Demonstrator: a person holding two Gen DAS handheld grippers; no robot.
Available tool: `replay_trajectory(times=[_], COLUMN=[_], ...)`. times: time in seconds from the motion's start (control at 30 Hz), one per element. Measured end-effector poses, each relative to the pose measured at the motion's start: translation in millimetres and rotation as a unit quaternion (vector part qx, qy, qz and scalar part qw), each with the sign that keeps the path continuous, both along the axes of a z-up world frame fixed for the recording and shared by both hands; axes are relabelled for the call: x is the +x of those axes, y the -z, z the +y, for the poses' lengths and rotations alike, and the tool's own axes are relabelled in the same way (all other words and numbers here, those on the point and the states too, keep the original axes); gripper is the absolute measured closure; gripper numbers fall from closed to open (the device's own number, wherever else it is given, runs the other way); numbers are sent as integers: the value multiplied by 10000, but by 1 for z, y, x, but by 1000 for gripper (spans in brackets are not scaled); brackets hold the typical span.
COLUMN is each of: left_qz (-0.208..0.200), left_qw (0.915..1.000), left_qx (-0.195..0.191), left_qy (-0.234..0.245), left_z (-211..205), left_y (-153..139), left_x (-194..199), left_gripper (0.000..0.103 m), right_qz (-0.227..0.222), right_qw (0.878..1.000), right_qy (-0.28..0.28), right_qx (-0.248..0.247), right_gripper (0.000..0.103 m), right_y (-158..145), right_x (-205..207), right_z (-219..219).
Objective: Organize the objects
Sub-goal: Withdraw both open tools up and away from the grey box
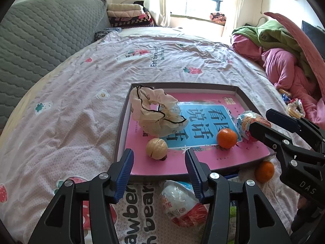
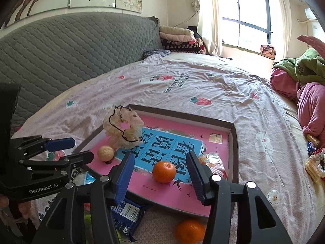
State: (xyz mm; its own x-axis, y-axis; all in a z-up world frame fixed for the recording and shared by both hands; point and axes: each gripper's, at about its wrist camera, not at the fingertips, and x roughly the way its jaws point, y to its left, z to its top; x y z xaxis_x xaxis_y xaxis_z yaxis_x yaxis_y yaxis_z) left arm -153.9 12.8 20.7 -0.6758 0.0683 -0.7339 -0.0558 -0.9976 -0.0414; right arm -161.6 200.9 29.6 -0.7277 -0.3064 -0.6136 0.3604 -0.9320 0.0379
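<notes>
A shallow grey box (image 1: 239, 90) (image 2: 234, 142) lies on the bed with a pink and blue book inside. On the book rest a cream scrunchie (image 1: 156, 109) (image 2: 124, 130), a walnut (image 1: 156, 148) (image 2: 105, 153), a tangerine (image 1: 226, 138) (image 2: 164, 171) and a snack packet (image 1: 246, 122) (image 2: 213, 160). My left gripper (image 1: 159, 162) is open above the box's near edge, just short of the walnut, nothing between its fingers. My right gripper (image 2: 160, 170) is open, raised in front of the tangerine without touching it.
A second tangerine (image 1: 264, 171) (image 2: 190, 230) lies on the sheet outside the box's near edge. A white and red packet (image 1: 180, 203) and a dark blue wrapper (image 2: 127, 217) lie near the grippers. More snacks (image 2: 313, 168) and a pile of clothes (image 1: 284, 61) sit at the right.
</notes>
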Motion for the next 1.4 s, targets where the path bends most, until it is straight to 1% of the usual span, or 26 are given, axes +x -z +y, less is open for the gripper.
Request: replay_trajectory(times=[0.17, 0.4, 0.67, 0.87, 1.13, 1.27, 1.4], left_qz=[113, 152, 196, 254, 255, 256, 254], left_qw=[9999, 9999, 9998, 9997, 9997, 9997, 9997], left_qx=[47, 23, -27, 50, 16, 7, 8], left_qy=[1, -2, 27, -14, 4, -1, -34], left_z=[0, 1, 7, 7, 7, 6, 5], left_y=[-7, -12, -16, -21, -23, -25, -27], left_x=[8, 17, 28, 38, 48, 53, 58], left_gripper=[46, 45, 45, 45, 45, 45, 45], right_qz=[120, 350, 490, 486, 758, 811, 846], right_qw=[9998, 9990, 9981, 9979, 9967, 9962, 9958], right_qy=[51, 112, 68, -53, -23, -49, -148], right_qx=[-132, -244, -356, -436, -273, -304, -312], right_gripper=[47, 46, 46, 45, 45, 45, 41], right_y=[-8, -19, -29, -30, -31, -29, -26], right_x=[4, 16, 28, 39, 59, 68, 77], right_z=[5, 10, 13, 12, 7, 5, 2])
